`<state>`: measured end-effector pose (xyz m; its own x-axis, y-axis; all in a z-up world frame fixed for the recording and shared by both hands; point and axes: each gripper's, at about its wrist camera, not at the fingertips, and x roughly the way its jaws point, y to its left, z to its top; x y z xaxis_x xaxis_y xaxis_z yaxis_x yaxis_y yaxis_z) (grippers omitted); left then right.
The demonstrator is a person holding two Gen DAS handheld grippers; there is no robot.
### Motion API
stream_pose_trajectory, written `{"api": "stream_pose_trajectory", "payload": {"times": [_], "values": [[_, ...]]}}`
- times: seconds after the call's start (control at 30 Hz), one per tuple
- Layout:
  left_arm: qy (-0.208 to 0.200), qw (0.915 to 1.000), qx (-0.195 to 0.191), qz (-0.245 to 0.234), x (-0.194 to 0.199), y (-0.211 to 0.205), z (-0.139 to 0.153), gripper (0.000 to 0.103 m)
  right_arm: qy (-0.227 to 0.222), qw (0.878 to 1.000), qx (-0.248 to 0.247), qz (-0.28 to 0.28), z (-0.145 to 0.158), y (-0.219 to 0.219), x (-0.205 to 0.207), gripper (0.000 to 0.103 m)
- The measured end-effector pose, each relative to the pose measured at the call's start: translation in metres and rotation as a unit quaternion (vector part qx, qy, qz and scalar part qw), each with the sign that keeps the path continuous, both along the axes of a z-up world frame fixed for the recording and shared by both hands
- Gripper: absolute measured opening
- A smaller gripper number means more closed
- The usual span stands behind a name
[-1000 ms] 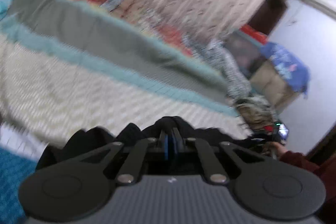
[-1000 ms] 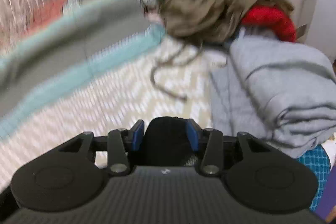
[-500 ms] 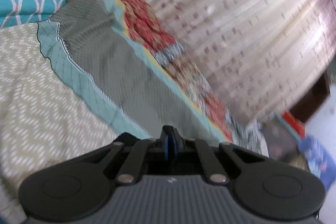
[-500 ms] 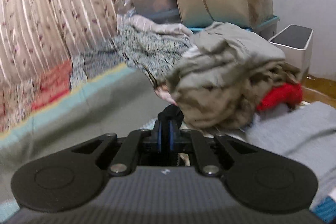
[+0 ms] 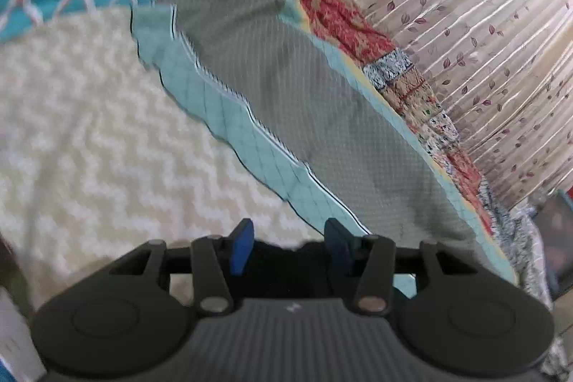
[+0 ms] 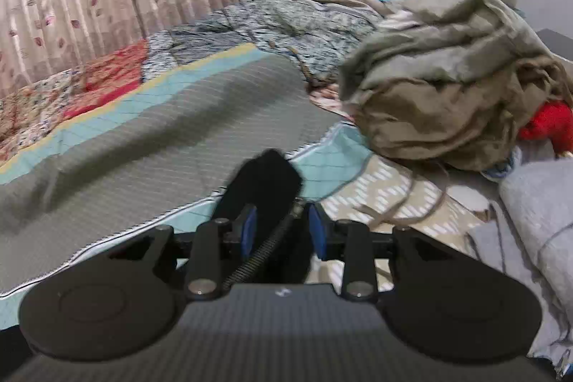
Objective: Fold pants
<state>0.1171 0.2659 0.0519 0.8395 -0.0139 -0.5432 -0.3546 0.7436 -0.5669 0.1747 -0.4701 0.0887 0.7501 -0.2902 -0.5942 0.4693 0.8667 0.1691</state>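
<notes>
Both your grippers have just been opening. The left gripper stands spread, with the black pants low between its jaws and no pad visibly pressing. The right gripper is spread too, a black fold rising between and ahead of its jaws, loose. Pull away carelessly and a pad may snag the cloth and drag the fold apart. One pair of pants, one olive clothes heap, one grey folded garment.
</notes>
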Motion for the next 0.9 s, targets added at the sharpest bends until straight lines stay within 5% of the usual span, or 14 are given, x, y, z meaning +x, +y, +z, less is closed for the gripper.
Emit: {"api": "stream_pose_trajectory", "payload": {"times": [0.17,0.33,0.5,0.57,0.63,0.73,0.8,0.9], "values": [[0.051,0.9845,0.150,-0.075,0.034,-0.028,0.012,0.052,0.000,0.997,0.066,-0.031,0.001,-0.010,0.020,0.036],[0.075,0.9322,0.303,-0.183,0.073,-0.077,-0.008,0.056,0.042,0.998,0.051,0.010,0.006,0.005,0.070,0.041],[0.083,0.9121,0.306,-0.260,0.101,-0.091,-0.036,0.074,0.100,0.994,0.030,0.029,-0.006,0.018,0.117,0.055],[0.094,0.9082,0.304,-0.272,0.110,-0.093,-0.048,0.071,0.117,0.993,0.021,0.027,-0.015,0.021,0.130,0.056],[0.100,0.9105,0.275,-0.292,0.114,-0.092,-0.055,0.046,0.141,0.990,0.018,0.020,-0.027,0.023,0.142,0.056],[0.093,0.9083,0.266,-0.309,0.113,-0.096,-0.054,0.021,0.182,0.983,0.015,0.012,-0.050,0.024,0.155,0.053],[0.090,0.9062,0.279,-0.305,0.109,-0.100,-0.050,0.017,0.196,0.980,0.005,0.012,-0.059,0.027,0.154,0.009],[0.061,0.9184,0.276,-0.277,0.097,-0.097,-0.031,0.016,0.155,0.988,0.007,0.001,-0.048,0.024,0.138,0.009]]}}
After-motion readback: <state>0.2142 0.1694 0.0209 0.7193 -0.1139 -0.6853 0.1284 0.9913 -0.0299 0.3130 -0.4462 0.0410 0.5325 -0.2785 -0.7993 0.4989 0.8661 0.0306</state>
